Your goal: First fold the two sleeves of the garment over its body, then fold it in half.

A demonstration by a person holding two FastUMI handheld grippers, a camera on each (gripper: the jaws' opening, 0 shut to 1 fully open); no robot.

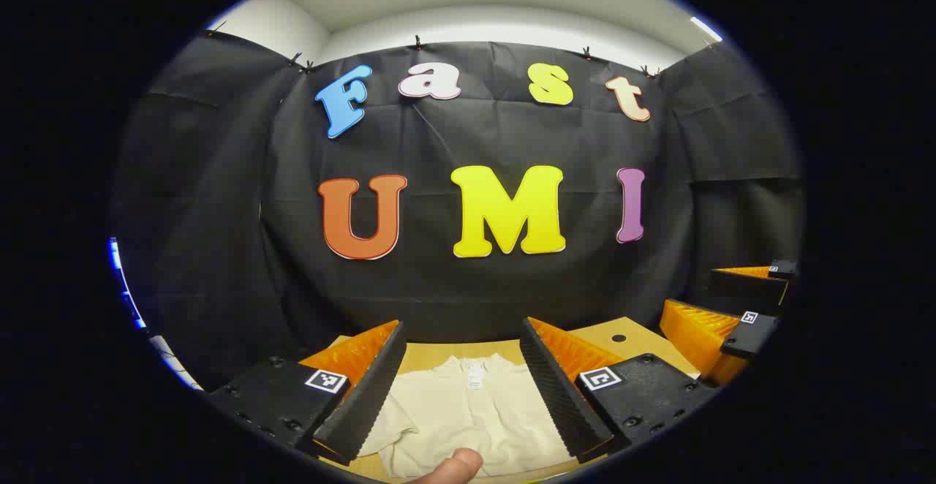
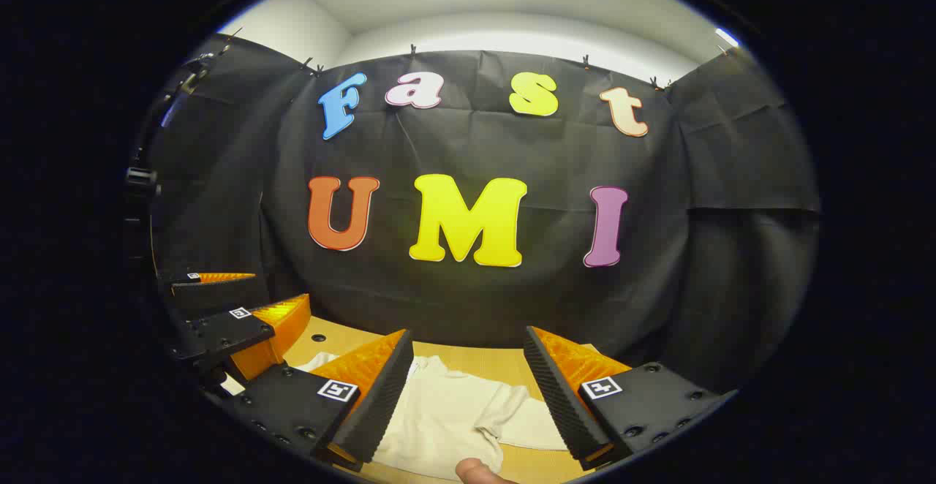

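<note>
Both grippers, left (image 1: 461,389) and right (image 2: 468,396), are held spread apart above the garment (image 1: 468,411) on the bench (image 1: 621,334), seemingly poised for folding.

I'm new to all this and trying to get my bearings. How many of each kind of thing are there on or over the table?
Garment: 1, cream, lying on the table
Tools: 2, the left tool and the right tool, both open above the garment
Table: 1, wooden
Total: 4
</note>
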